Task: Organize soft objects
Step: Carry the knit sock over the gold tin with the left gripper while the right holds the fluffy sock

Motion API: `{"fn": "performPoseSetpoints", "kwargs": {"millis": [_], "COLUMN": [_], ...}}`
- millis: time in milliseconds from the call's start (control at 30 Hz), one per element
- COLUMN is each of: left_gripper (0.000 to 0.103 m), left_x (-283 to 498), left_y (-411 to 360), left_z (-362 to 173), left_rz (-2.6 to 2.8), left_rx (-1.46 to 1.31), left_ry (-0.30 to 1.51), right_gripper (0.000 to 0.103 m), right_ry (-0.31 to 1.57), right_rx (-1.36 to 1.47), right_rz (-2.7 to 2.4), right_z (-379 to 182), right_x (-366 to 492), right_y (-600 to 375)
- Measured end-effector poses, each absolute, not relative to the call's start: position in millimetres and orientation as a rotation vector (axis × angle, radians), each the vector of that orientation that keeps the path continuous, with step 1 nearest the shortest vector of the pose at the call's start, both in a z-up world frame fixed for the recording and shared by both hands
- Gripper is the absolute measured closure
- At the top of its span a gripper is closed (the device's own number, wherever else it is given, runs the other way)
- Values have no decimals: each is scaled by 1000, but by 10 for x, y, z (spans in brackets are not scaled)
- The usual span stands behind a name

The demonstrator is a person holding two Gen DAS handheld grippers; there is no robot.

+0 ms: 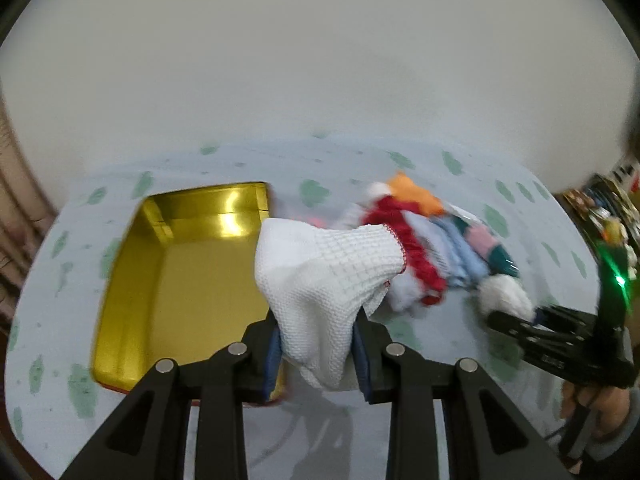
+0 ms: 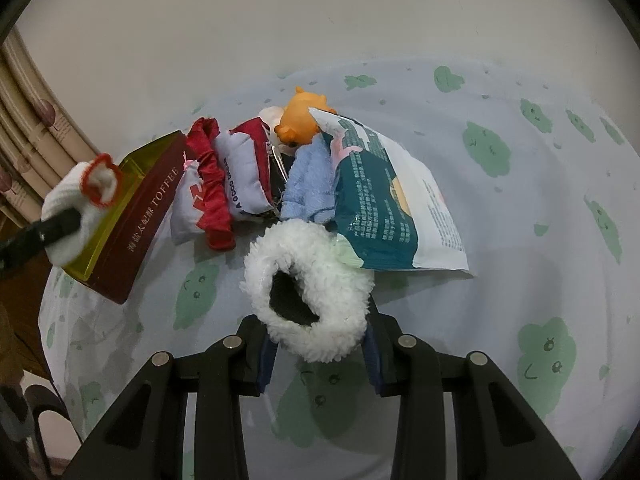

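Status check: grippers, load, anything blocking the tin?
Left gripper clamped on white knit glove beside gold tin. Right gripper clamped on fluffy white scrunchie. Tin interior unobstructed.

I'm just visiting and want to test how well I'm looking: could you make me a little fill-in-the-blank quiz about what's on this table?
1. The left gripper is clamped on a white knitted ____.
2. The right gripper holds a fluffy ring whose colour is ____.
3. The word printed on the side of the open tin is ____.
4. The little toy animal on top of the pile is coloured ____.

Missing words: glove; white; TOFFEE; orange
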State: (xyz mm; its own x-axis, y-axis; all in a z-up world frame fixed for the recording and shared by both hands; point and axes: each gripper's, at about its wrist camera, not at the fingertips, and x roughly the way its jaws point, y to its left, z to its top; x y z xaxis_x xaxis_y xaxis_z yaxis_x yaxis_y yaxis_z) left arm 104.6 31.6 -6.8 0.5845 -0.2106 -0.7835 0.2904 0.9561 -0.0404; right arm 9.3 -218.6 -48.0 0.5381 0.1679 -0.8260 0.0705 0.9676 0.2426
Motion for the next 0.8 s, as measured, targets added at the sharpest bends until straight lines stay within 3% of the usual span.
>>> {"fn": "performPoseSetpoints", "kwargs": {"millis": [267, 800], "left_gripper": [73, 69], "left_x": [1346, 1655], "left_y": [880, 1215], "left_z": [-213, -755], "left_rz": [-86, 44], "left_rx": [84, 174], "left_ry": [938, 1048], "right_gripper": [69, 69], "right_ry": [998, 990], "right_rx": [250, 196], "right_rz": [62, 70], "right_z": [-452, -384], "right_x": [61, 46], "right_y": [-2178, -2104]}}
